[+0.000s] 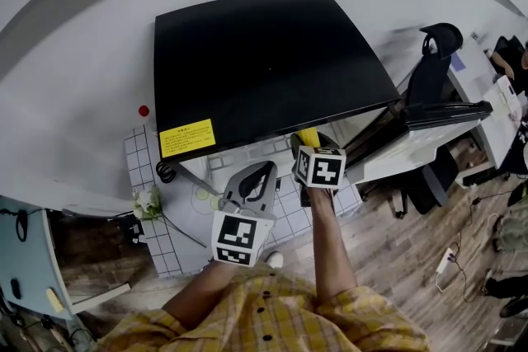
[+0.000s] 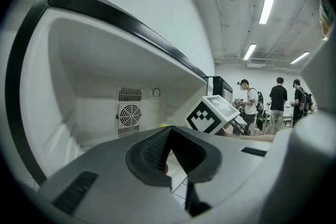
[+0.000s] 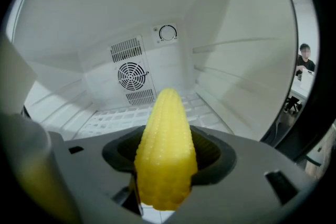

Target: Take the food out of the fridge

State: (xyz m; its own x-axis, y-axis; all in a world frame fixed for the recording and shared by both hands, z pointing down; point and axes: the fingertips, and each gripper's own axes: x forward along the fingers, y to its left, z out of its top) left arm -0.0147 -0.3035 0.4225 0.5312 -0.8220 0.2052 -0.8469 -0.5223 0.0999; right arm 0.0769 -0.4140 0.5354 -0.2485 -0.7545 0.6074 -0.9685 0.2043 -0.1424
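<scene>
Corn (image 3: 165, 152) stood pinched in the right gripper (image 3: 168, 162) at the open fridge's (image 1: 272, 62) mouth. The left gripper (image 2: 170, 152) hung clenched and empty. Gripped low, the corn could lever loose and drop.

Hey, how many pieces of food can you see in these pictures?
1. A yellow corn cob, gripped in the right tongs at the mouth of the open fridge. More food could be hidden behind the tongs.

In the head view the black fridge top (image 1: 264, 62) hides most of the corn (image 1: 308, 135)
</scene>
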